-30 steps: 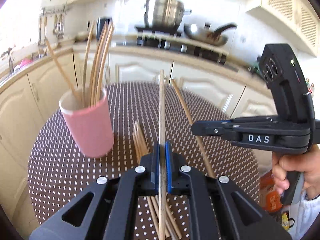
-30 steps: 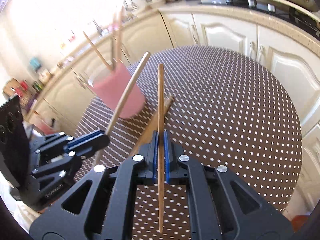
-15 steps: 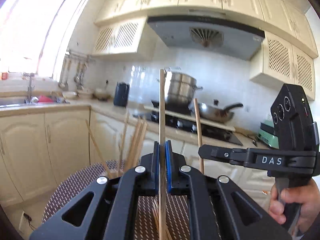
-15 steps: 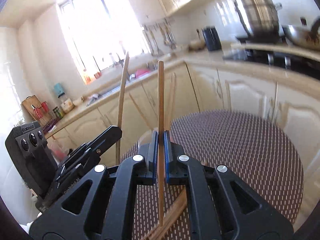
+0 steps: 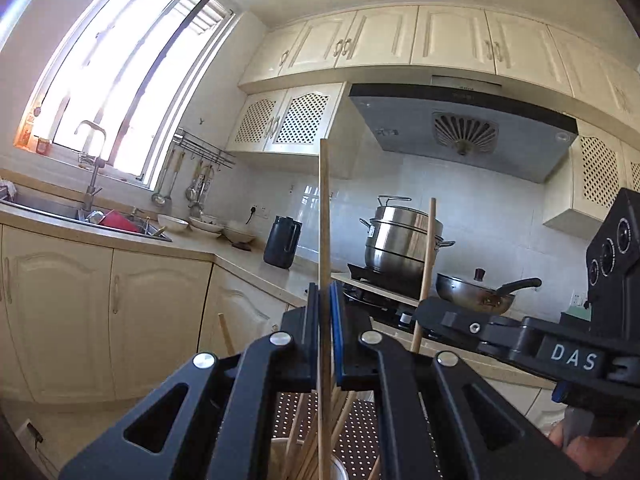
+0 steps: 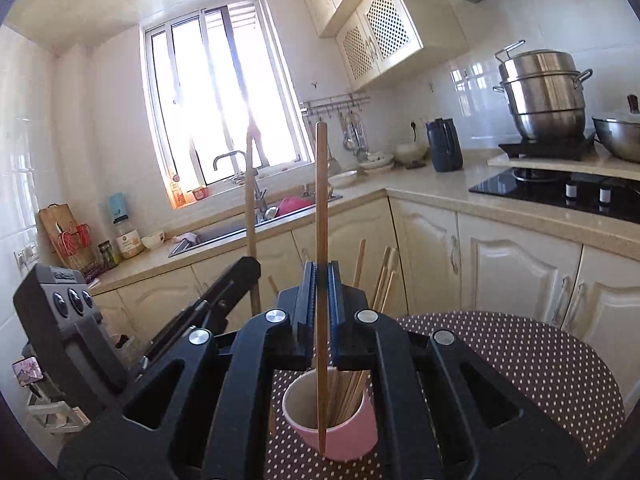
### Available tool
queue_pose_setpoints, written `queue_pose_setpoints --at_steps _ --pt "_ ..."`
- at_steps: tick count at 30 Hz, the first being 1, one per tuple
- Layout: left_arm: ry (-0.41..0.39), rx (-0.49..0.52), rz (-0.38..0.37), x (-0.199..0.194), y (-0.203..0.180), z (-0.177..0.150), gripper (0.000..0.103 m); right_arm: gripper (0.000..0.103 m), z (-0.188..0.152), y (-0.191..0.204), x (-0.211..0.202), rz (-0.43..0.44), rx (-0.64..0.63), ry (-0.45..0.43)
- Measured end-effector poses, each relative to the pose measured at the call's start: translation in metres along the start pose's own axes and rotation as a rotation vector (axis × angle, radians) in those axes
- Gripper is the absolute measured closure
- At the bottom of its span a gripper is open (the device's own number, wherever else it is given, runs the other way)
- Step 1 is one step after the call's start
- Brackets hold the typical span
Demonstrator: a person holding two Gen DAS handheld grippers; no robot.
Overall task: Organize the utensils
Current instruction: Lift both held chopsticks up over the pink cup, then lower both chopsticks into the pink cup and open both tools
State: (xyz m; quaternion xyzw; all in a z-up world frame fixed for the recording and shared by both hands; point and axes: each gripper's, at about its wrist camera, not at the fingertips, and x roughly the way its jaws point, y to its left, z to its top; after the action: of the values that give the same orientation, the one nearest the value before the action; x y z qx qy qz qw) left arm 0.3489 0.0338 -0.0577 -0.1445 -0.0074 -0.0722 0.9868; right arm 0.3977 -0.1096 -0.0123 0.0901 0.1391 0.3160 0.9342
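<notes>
Right wrist: chopstick [image 6: 321, 216] upright between jaws

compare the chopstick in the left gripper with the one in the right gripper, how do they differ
The left gripper's chopstick looks pale; the right gripper's chopstick looks darker, reddish brown. In the right wrist view, the right one's lower end hangs in front of the pink cup, while the left one rises beside it, over the left gripper. Both stand nearly upright, each pinched in shut jaws.

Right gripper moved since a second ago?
Yes. The right gripper rose and tilted up: the pink cup dropped from mid-frame to the bottom of its view, with the window now ahead.
</notes>
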Motion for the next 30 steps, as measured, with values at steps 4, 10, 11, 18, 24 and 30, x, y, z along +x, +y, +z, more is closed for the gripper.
queue_pose_setpoints --at_steps 4,10,11,18,24,30 --pt "0.005 -0.005 0.007 0.013 0.009 -0.007 0.097 0.097 0.001 -0.002 0.01 0.0 -0.005 -0.021" --pt "0.026 0.02 0.027 0.024 0.013 -0.021 0.097 0.097 -0.006 -0.004 0.021 0.0 -0.019 -0.025" --pt "0.032 0.023 0.032 0.025 0.013 -0.025 0.097 0.097 -0.009 -0.003 0.023 0.003 -0.018 -0.014" --pt "0.082 0.059 0.058 0.021 0.017 -0.044 0.097 0.097 -0.029 0.0 0.023 0.003 -0.032 0.039" --pt "0.121 0.08 0.058 0.007 0.019 -0.054 0.097 0.097 -0.045 0.007 0.018 -0.005 -0.046 0.078" --pt "0.168 0.104 0.057 -0.01 0.019 -0.065 0.097 0.097 -0.064 0.013 0.013 -0.027 -0.071 0.12"
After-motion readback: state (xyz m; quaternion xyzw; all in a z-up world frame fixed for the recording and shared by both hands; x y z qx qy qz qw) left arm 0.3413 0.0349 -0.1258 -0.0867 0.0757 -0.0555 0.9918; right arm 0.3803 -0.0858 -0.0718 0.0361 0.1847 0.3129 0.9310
